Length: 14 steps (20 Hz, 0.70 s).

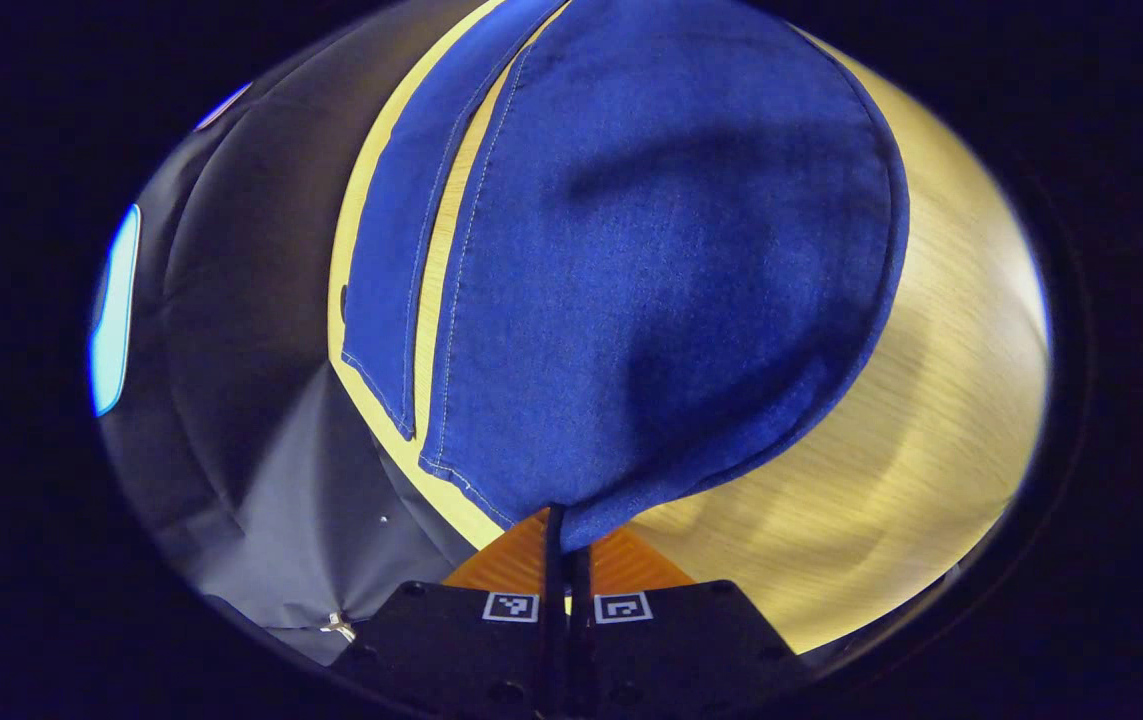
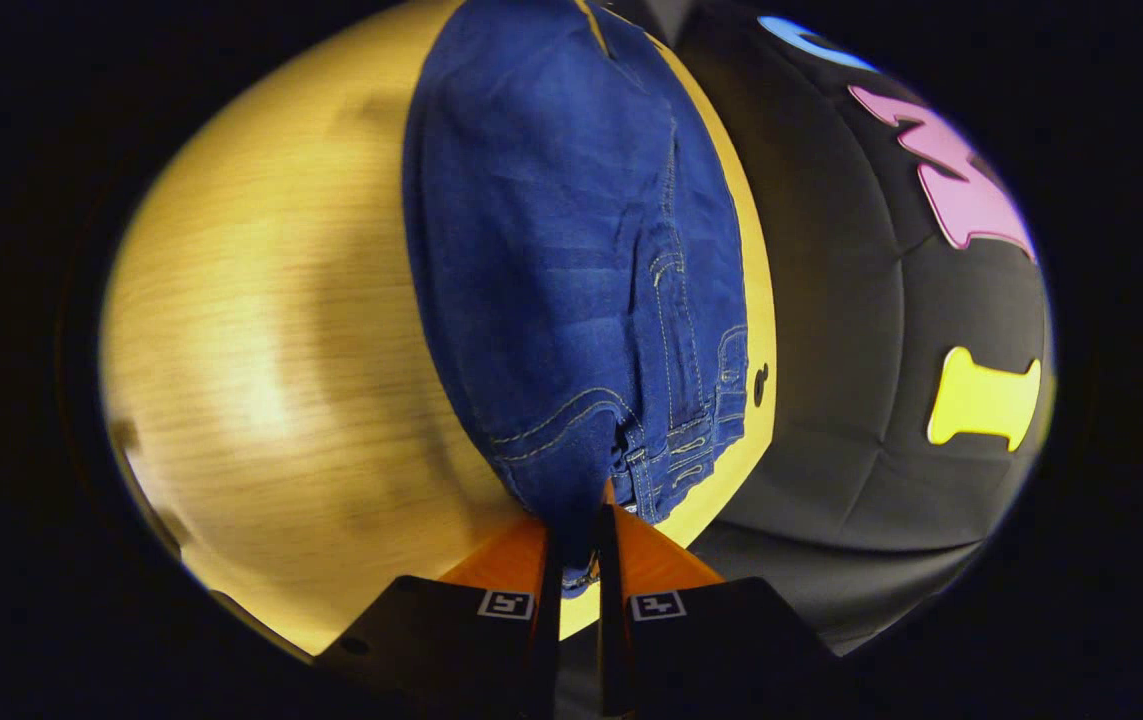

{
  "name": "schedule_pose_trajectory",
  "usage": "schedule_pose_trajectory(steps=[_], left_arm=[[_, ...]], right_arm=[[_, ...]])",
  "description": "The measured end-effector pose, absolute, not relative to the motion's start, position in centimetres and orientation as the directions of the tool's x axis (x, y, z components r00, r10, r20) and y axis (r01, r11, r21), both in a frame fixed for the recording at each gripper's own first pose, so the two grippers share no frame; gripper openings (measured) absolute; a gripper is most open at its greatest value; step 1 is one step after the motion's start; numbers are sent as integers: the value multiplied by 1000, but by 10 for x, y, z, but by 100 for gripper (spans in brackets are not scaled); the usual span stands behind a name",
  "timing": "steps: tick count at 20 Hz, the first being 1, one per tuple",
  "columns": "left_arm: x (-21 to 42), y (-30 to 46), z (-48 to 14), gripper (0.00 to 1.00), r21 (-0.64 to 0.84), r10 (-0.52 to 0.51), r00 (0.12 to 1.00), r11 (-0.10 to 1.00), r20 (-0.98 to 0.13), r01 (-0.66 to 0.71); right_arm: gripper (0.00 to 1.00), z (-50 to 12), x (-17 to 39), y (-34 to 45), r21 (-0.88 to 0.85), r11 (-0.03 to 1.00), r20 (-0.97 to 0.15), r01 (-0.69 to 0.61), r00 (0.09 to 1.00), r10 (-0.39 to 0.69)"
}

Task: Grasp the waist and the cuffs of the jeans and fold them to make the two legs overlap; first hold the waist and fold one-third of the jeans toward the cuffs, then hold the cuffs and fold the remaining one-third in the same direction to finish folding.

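Soft, fairly heavy jeans [image 1: 651, 260] on the counter [image 1: 931, 400]: left claw [image 1: 567, 545] clamped on a cuff hem, right claw [image 2: 579, 545] on the thick waistband, the firmest holds.

Jeans [image 1: 651, 250] on wooden table [image 1: 931, 400].

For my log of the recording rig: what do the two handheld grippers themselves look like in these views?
In the left gripper view, the left gripper has a dark, flat, angular body with two small square black-and-white marker tags side by side and round screw holes on top. In the right gripper view, the right gripper looks the same: dark body, one square tag at the base of each finger. No cables are visible.
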<state>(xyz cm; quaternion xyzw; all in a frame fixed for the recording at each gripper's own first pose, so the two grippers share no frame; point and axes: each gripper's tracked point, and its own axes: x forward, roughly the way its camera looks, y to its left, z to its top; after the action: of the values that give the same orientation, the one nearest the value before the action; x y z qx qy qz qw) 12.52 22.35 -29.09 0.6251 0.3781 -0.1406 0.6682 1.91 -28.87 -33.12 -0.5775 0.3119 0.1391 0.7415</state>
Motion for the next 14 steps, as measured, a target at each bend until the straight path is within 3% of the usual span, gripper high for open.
schedule_pose_trajectory(steps=[2, 3, 6, 8, 14], left_arm=[[124, 221, -292, 6, 720, 280, 667, 188, -691, 668], [121, 220, -293, 6, 718, 281, 663, 198, -694, 667], [105, 214, -298, 6, 691, 246, 648, 175, -720, 701], [91, 210, -300, 6, 654, 223, 615, 232, -756, 720], [91, 199, -285, 6, 627, 147, 626, 384, -766, 678]], right_arm=[[3, -330, 20, -290, -753, 312, -642, -579, 751, -154], [7, -332, 18, -291, -748, 313, -649, -586, 745, -156], [7, -327, 7, -288, -730, 307, -670, -611, 730, -138], [7, -316, -5, -292, -735, 317, -660, -599, 740, -132], [7, -231, 26, -297, -765, 534, -508, -360, 846, -159]])
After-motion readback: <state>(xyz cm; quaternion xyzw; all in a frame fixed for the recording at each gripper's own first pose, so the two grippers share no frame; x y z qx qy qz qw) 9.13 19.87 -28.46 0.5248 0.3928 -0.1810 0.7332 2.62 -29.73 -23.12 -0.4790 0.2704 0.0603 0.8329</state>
